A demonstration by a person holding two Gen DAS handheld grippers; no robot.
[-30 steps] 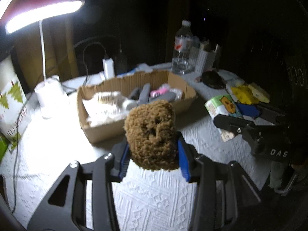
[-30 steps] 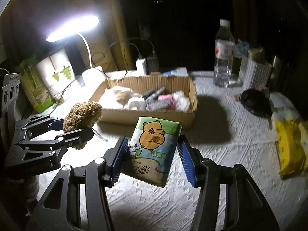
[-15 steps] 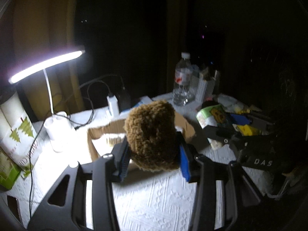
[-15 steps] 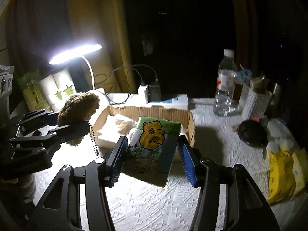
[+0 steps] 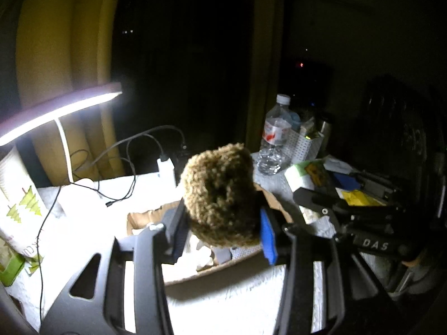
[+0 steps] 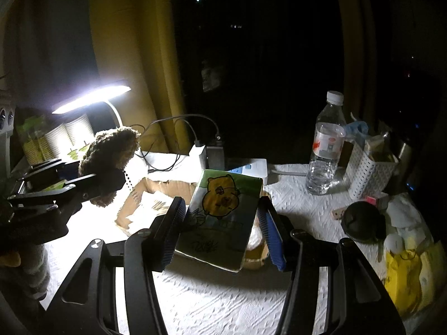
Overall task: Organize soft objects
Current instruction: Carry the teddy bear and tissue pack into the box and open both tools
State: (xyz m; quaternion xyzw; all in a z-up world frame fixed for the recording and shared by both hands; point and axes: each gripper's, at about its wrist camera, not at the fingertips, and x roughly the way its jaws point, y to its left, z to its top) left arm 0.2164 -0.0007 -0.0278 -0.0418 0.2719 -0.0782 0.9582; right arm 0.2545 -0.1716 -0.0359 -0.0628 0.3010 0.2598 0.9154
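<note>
Both grippers are clamped on soft things above the table. Nearest the left camera, the left gripper (image 5: 222, 230) has its blue pads pressed into the two sides of a brown fuzzy plush (image 5: 220, 192), which bulges out above and below the jaws; the jaws stand partly apart, as wide as the plush. From the right camera that same gripper (image 6: 92, 180) shows at the left edge, with the plush (image 6: 111, 156) lifted clear of the tablecloth. The right gripper (image 6: 220, 230) grips a tissue pack (image 6: 220, 217) printed with a cartoon capybara on green, one pad on each long side, the pack tilted with its far end raised; these jaws stand wider than the left ones.

Just beyond and under both held things lies an open cardboard box (image 6: 131, 203) on the white embossed tablecloth (image 6: 223, 301); pale soft items fill what shows of its inside, though they are too washed out by glare to name. Past the box, a white charger (image 6: 199, 155) with dark cables sits near the back edge. A lit desk lamp (image 6: 92, 97) stands at the back left, beside a printed paper bag (image 5: 19, 203). At the back right stand a clear water bottle (image 6: 325, 145) and a white perforated basket (image 6: 368, 170), with a dark round object (image 6: 360, 223) and a yellow bag (image 6: 402, 273) nearer on that side. Yellow curtains (image 6: 131, 42) hang behind.
</note>
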